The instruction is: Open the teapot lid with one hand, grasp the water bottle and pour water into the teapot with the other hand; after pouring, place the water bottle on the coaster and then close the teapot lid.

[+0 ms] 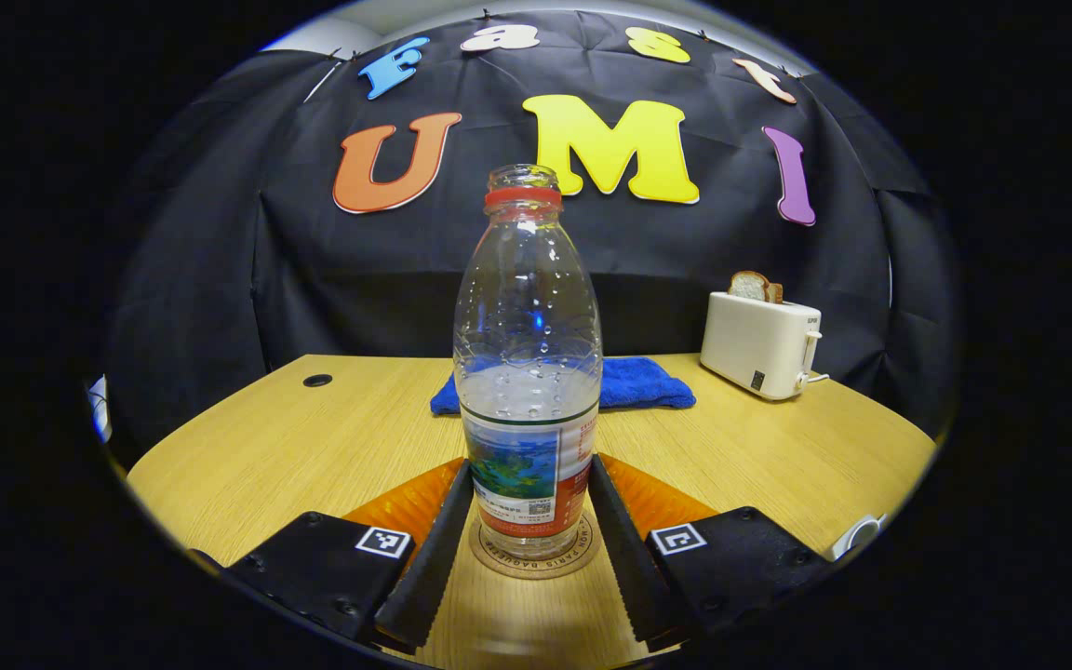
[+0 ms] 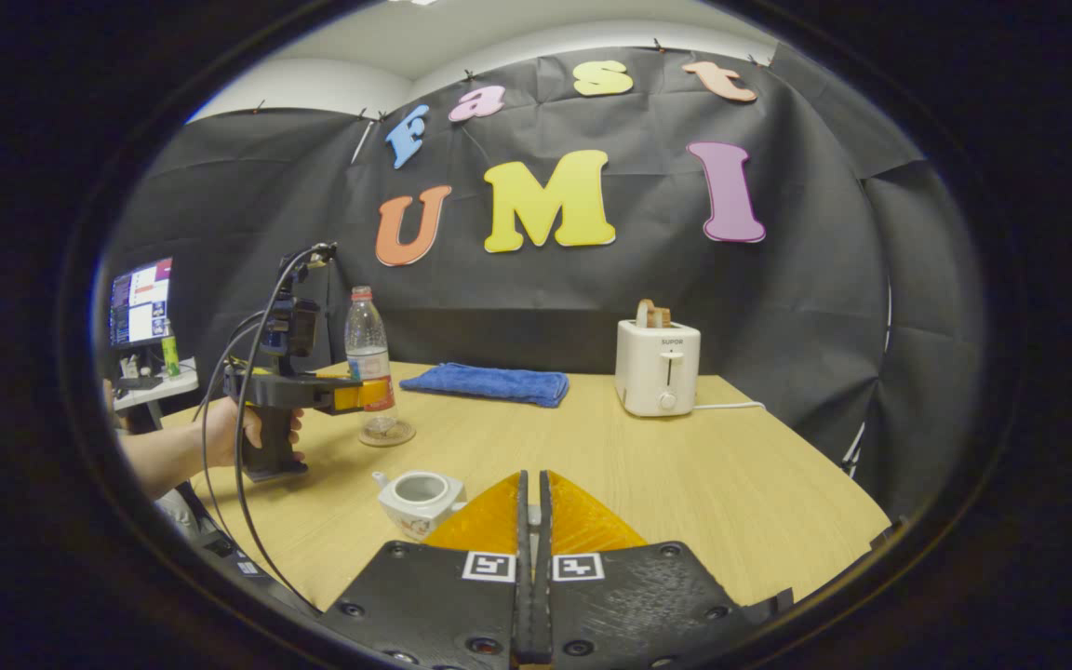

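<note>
Clear plastic makes up the tall water bottle with a red ring at its neck, and it has no cap on. It stands upright on the small round brown coaster, about half full of water. In the right gripper view the bottle and coaster sit near the table's left edge.

The left gripper has its two fingers on either side of the bottle, low down by the label. They look very close to it or just touching; I cannot tell if they are pressing. A hand holds this gripper from the left.

The small white teapot sits near the front edge of the light wooden table, with its top open. The right gripper has its fingers closed tight together. The lid may be between them, but I cannot see it.

Far back are a folded blue cloth and a white toaster with bread in it, near the back edge.

The step now looks like letting go of the bottle. To do it well, open the fingers slowly and evenly, so the bottle does not tip. Then pull straight back, away from the bottle, without bumping it. After that the lid must go back on the teapot.
</note>
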The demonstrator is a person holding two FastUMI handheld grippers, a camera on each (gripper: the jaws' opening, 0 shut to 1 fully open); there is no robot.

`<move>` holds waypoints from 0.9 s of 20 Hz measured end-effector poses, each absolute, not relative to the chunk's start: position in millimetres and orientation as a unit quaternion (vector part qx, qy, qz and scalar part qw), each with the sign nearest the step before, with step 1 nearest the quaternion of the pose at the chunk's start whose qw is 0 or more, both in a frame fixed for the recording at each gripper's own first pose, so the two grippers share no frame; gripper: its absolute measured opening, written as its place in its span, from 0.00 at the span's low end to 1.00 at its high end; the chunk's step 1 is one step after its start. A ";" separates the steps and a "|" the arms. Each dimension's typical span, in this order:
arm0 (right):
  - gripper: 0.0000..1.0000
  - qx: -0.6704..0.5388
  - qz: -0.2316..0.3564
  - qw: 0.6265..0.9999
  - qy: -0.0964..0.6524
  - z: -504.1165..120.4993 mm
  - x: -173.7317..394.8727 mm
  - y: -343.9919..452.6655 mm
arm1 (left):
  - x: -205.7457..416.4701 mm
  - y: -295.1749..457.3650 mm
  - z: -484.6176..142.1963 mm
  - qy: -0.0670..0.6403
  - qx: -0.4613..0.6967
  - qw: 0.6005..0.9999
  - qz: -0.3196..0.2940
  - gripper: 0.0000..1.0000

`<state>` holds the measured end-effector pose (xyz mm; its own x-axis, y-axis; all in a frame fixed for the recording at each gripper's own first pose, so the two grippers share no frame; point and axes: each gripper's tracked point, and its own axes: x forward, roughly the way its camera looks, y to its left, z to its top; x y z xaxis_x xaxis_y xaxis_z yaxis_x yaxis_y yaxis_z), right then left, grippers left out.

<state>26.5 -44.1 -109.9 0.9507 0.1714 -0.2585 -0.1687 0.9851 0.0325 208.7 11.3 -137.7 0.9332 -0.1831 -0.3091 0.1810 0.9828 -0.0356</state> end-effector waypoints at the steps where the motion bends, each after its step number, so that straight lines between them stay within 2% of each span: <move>1: 0.00 0.005 0.088 0.987 0.133 -111.1 27.3 -43.0 | 208.6 12.2 -139.7 0.159 0.001 0.983 -0.092 0.78; 11: 0.00 0.002 0.087 0.987 0.134 -111.5 25.5 -42.2 | 212.2 12.7 -142.2 0.162 0.000 0.982 -0.093 0.80; 18: 0.00 -0.001 0.091 0.987 0.133 -111.4 23.0 -39.2 | 205.9 14.1 -142.4 0.172 -0.001 0.981 -0.089 0.98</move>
<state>23.0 -39.2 -111.4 0.9482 0.1788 -0.2627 -0.1792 0.9836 0.0228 205.9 14.1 -142.4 0.9246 -0.1758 -0.3379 0.1749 0.9840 -0.0334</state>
